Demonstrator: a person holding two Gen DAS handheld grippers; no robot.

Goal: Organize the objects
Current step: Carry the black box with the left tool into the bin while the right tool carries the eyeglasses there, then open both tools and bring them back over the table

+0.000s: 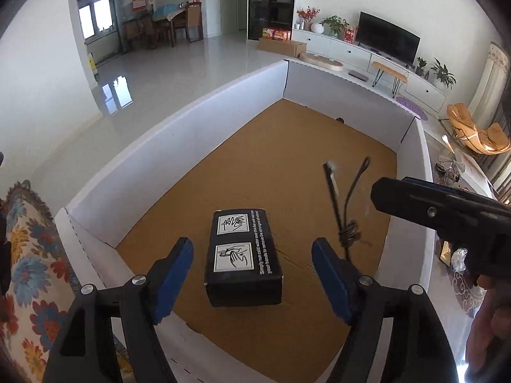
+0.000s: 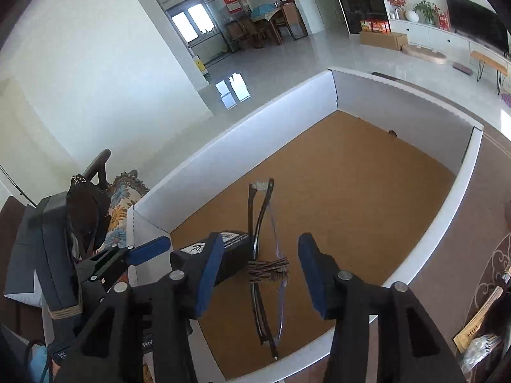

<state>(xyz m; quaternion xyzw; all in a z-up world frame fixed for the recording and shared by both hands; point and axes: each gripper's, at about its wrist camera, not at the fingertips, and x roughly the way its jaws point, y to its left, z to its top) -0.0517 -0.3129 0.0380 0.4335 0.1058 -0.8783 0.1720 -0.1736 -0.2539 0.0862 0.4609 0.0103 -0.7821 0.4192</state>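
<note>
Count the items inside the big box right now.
2. A black box lies on the cardboard floor near the front wall of the big box. A pair of glasses, bound with cord, is beside it, between the right gripper fingers, which don't touch it.

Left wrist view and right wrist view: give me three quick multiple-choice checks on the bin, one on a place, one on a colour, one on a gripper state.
1. Where is the black box?
A. on the brown floor of the white-walled bin
B. on the TV cabinet
C. on the flowered cushion

2. What colour are the pads of the left gripper?
A. red
B. blue
C. white

3. How is the right gripper set?
A. shut on the box
B. shut on the bin wall
C. open, the folded glasses between its fingers untouched

Answers: 1 A, the box sits on the bin floor near its corner. 2 B, both pads show blue. 3 C, there are gaps either side of the glasses.
</note>
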